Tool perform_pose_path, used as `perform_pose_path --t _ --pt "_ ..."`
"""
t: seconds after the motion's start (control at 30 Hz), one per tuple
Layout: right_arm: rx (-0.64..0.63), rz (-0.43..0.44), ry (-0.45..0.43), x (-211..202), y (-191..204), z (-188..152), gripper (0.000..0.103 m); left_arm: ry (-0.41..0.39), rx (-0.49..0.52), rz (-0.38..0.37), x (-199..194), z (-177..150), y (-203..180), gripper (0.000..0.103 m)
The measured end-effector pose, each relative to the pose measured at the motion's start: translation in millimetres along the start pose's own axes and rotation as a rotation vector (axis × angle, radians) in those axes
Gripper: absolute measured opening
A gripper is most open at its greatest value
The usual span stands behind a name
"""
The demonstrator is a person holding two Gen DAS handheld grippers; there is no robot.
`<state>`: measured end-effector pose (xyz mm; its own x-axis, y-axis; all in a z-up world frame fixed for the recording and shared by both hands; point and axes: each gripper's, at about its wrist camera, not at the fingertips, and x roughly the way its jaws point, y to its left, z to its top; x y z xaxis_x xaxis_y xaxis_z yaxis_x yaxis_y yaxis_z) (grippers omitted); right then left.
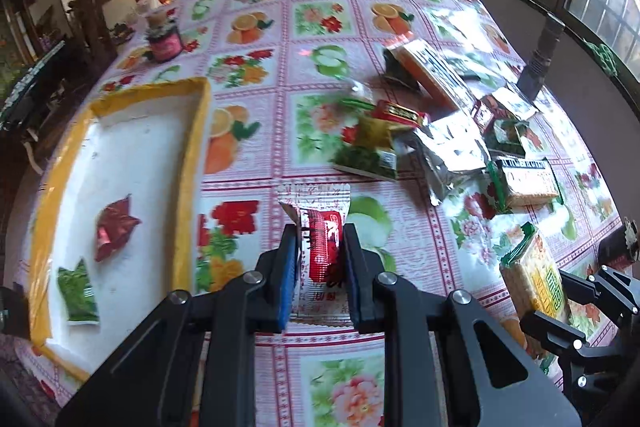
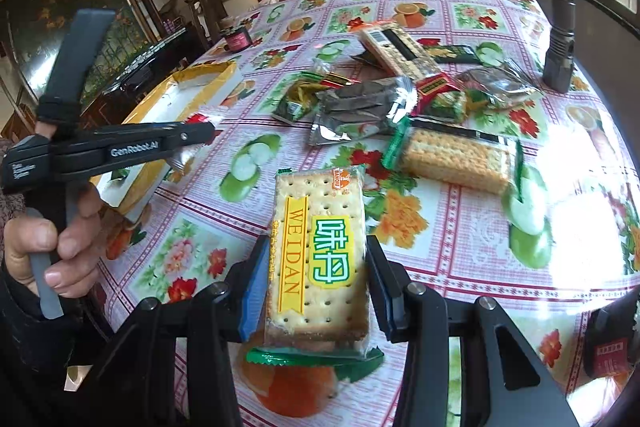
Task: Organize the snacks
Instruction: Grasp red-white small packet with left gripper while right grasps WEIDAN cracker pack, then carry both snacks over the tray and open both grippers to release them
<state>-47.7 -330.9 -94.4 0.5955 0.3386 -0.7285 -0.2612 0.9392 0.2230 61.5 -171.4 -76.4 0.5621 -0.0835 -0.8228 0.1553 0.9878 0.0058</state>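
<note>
Currently the left gripper [image 1: 320,239] is clamped on a red sachet [image 1: 322,247], held above the tablecloth [image 1: 280,75] just right of the yellow-rimmed tray [image 1: 192,155]. That tray contains a red packet [image 1: 114,229] and a green packet [image 1: 78,293]. The right gripper [image 2: 316,267] is clamped on a cracker pack [image 2: 320,259]. Remaining snacks form a pile [image 2: 384,99] farther back.

The surface [image 1: 280,155] wore a fruit-print cloth; a tray [image 1: 196,131] lay left, a snack pile [image 1: 448,139] right, a jar [image 1: 164,41] upper left.
</note>
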Motion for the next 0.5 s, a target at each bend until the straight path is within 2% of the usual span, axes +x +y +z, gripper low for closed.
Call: perform_pose_path --t 0.5 --pt "-0.077 0.091 -0.053 8.0 44.7 33.8 0.045 -0.046 -0.069 0.113 -25.9 -11.5 47.8 0.023"
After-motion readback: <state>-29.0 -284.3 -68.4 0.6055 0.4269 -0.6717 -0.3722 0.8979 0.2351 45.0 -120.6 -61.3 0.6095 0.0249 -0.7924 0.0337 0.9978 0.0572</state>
